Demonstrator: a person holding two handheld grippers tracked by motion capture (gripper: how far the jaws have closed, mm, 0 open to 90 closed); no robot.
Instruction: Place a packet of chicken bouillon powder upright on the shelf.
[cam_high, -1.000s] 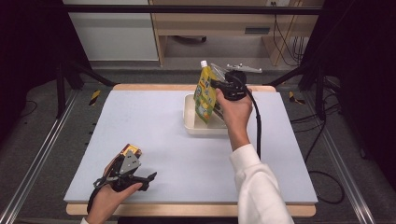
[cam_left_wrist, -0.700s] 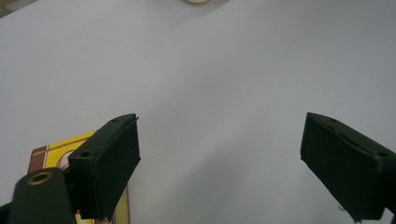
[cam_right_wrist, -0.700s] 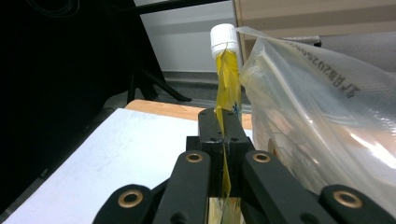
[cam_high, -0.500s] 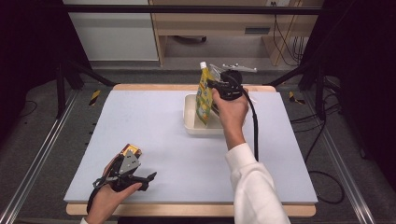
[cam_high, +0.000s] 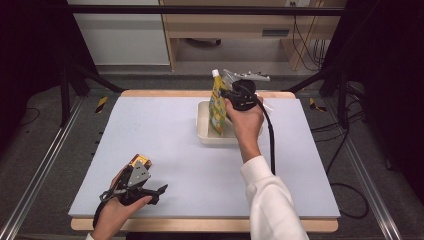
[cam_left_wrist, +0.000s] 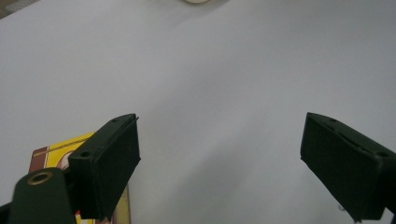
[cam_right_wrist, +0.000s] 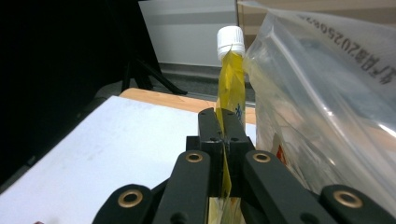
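A yellow spouted pouch (cam_high: 218, 102) with a white cap (cam_right_wrist: 230, 36) stands upright over the cream tray (cam_high: 202, 129) at the table's far middle. My right gripper (cam_high: 231, 95) is shut on the pouch's edge (cam_right_wrist: 226, 140), held above the tray. A clear plastic bag (cam_right_wrist: 322, 102) with printed digits sits right beside the pouch. My left gripper (cam_high: 157, 192) rests open near the table's front left corner, its jaws wide apart over bare table (cam_left_wrist: 224, 93). A small yellow and red box (cam_high: 141, 161) lies just beside its left jaw (cam_left_wrist: 51, 154).
The pale blue mat (cam_high: 165, 140) covers the table, with a wooden edge (cam_high: 200, 225) at the front. Dark frame posts and cables (cam_high: 350, 150) stand off to the right. A wooden cabinet (cam_high: 225, 25) is behind the table.
The right gripper has turned the pouch edge-on to the high camera and shifted it slightly. The left gripper has stayed where it was.
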